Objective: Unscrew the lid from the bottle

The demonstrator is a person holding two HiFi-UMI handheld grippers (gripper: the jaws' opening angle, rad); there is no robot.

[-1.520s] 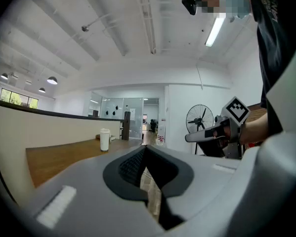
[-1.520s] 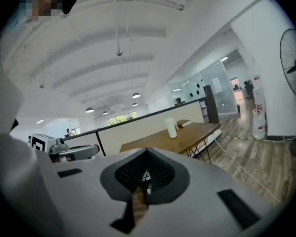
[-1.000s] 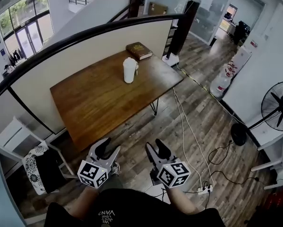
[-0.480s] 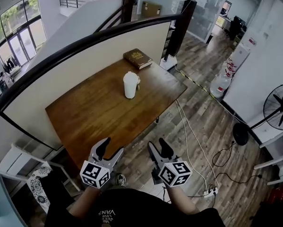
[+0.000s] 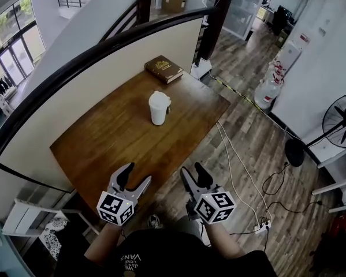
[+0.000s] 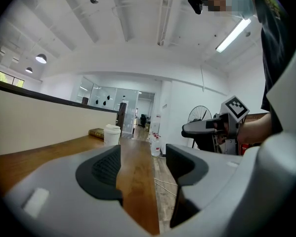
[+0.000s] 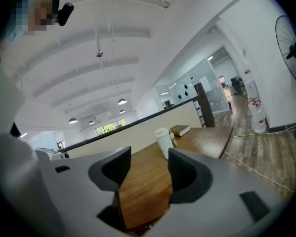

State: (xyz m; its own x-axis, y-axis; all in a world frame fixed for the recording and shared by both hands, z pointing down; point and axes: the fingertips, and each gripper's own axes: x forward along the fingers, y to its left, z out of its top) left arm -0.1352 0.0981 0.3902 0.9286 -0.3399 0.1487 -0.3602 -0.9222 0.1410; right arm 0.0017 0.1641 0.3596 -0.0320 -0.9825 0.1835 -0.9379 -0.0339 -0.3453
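On table point(image 5: 121, 146), past its middle: bottle point(image 5: 158, 111), upright, lid point(image 5: 157, 98) on top. Behind bottle, at far corner: book point(image 5: 164, 69), flat, apart from it. Along table's left and far edge: partition point(image 5: 103, 85). Right of table, on floor: cables point(image 5: 226, 149), down to power strip point(image 5: 260, 228). Farther right: fan point(image 5: 341, 123). Beyond far right corner, by wall: water jugs point(image 5: 266, 94).

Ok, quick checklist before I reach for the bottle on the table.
1. Bottle upright on the table: ok.
2. Lid on the bottle: ok.
3. Left gripper empty: ok, jaws opening, nothing between them.
4. Right gripper empty: ok, jaws apart.
5. Grippers at the bottle: not ok, both short of it, near the table's front edge.
6. Bare path ahead: ok, book lies beyond the bottle.
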